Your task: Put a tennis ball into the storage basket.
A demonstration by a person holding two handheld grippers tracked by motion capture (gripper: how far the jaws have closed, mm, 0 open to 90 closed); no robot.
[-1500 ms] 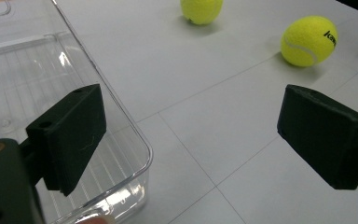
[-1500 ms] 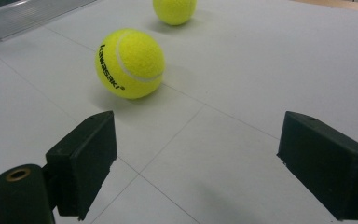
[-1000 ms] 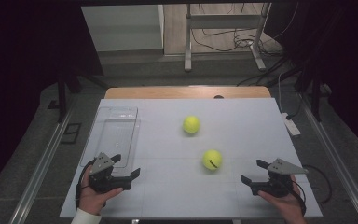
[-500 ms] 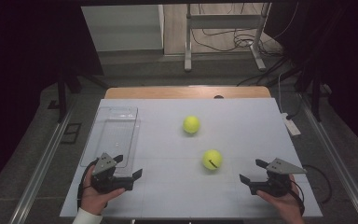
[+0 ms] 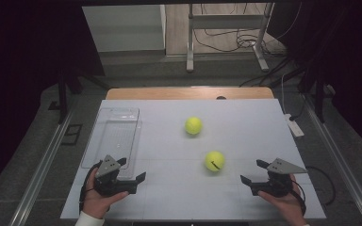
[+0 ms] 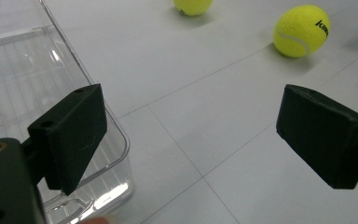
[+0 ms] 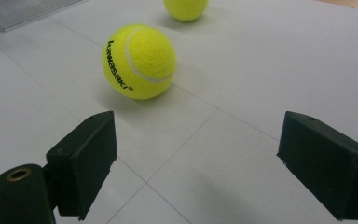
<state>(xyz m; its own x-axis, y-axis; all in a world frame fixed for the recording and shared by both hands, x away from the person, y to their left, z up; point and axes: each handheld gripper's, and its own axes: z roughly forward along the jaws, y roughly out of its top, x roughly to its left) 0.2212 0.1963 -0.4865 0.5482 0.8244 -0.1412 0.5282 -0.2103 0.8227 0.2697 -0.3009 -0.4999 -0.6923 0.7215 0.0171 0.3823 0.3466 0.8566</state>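
Two yellow tennis balls lie on the white table (image 5: 245, 122): a near ball (image 5: 214, 161) (image 6: 301, 31) (image 7: 139, 61) with black lettering and a far ball (image 5: 193, 125) (image 6: 193, 5) (image 7: 185, 8). My left gripper (image 5: 131, 169) (image 6: 191, 140) is open at the front left, beside the near end of a clear plastic tray (image 5: 114, 136) (image 6: 23, 79), holding nothing. At the front right my right gripper (image 5: 252, 172) (image 7: 196, 163) stands open and empty, a short way to the right of the near ball.
A white power strip (image 5: 294, 126) lies at the table's right edge. A wooden strip (image 5: 188, 93) runs along the far edge. Metal stand legs (image 5: 226, 42) and cables are on the floor beyond.
Both hands have shifted only slightly; the balls and the tray have not moved.
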